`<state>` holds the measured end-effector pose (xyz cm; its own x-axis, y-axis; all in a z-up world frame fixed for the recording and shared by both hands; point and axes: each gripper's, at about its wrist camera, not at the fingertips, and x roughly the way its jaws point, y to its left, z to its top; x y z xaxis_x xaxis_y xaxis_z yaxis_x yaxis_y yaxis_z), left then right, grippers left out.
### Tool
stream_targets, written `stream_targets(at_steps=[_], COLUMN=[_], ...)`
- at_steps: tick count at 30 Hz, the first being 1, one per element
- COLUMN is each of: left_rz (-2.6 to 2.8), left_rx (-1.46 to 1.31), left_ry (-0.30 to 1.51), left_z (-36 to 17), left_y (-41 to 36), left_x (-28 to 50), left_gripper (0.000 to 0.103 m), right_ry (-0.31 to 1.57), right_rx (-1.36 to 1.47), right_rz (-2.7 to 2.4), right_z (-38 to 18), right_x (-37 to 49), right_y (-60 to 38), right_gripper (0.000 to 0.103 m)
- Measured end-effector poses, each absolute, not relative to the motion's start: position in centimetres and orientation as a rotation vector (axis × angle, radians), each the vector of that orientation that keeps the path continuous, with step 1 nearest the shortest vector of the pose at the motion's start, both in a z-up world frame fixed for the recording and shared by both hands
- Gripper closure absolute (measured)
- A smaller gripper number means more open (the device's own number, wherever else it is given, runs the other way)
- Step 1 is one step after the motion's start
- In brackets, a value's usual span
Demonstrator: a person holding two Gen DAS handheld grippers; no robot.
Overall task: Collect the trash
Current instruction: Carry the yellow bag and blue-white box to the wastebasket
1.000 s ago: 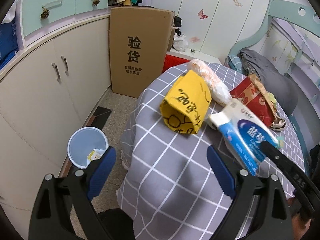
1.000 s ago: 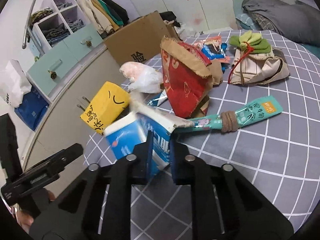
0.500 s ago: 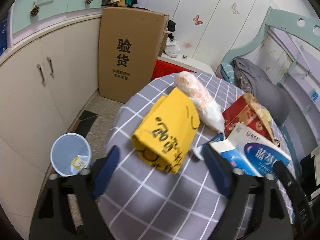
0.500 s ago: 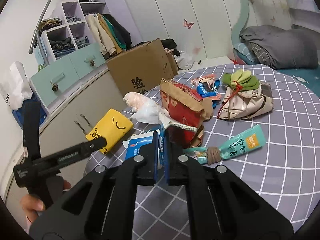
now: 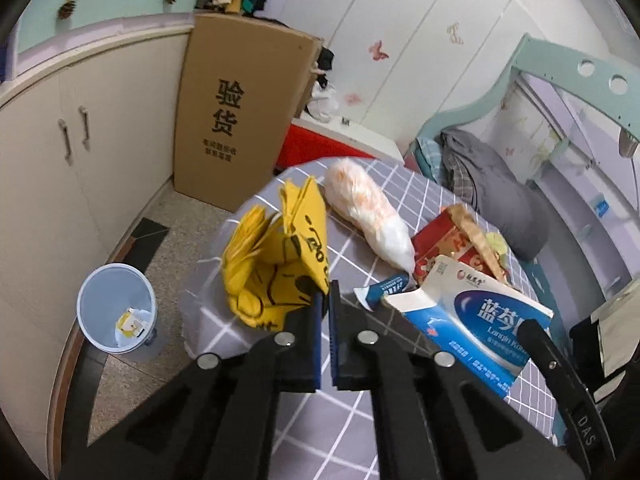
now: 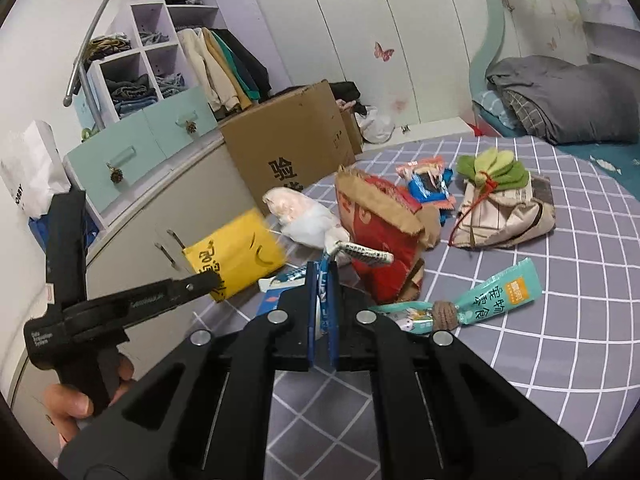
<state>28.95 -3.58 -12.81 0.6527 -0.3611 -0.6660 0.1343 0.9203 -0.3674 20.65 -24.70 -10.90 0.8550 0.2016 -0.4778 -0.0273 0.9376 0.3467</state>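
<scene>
- round table (image 6: pixel 540 380) with a grey checked cloth takes up most of the right wrist view, and pretty much all the trash is sitting on it
- tall cardboard box (image 5: pixel 240 108) stands on the floor past the table's far edge, up against the cream cabinets (image 5: pixel 60 152)
- pale blue bin (image 5: pixel 116 312) is down on the floor left of the table, a bit of yellow-and-white litter already at the bottom
- red paper bag (image 6: pixel 380 240) sits mid-table, with the beige drawstring pouch (image 6: pixel 504 216) to its right and a white plastic bag (image 6: pixel 304 216) on its left
- yellow paper bag (image 5: pixel 280 264) is crumpled and pinched at one corner by the left gripper (image 5: pixel 325 300), whose jaws have just snapped together on it; it hangs over the table's left edge
- blue-and-white carton (image 5: pixel 476 320) is clamped flat between the right gripper (image 6: pixel 322 276) pads, jaws pressed tight on it, held above the cloth
- teal snack packet (image 6: pixel 500 296) lies on the cloth right of that gripper, a brown band around its middle
- a hand (image 6: pixel 76 404) grips the left tool's handle, low left in the right wrist view
</scene>
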Motion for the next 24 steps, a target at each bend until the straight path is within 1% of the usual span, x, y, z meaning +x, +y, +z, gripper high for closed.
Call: stream_targets(at_steps=[8,15,24], left_rz=[-0.283,-0.221,-0.036], left_rx=[-0.341,-0.323,-0.374], left_ry=[0.790,0.736,0.745], left_z=[-11.5,-10.6,-13.1], left_y=[-0.6,3.9,13.9], left_x=[26.1,23.3,21.3], left_gripper=[0.100,0.100,0.100], right_ry=[0.506,0.494,0.533], right_rx=[0.334,0.298,0.240], right_rz=[0.156,0.232,0.411], right_z=[-8.9,-7.3,-8.4], right_x=[19.5,19.2,20.4], right_y=[-23.2,-19.1,-9.7], right_gripper=[0.098,0.098,0.098])
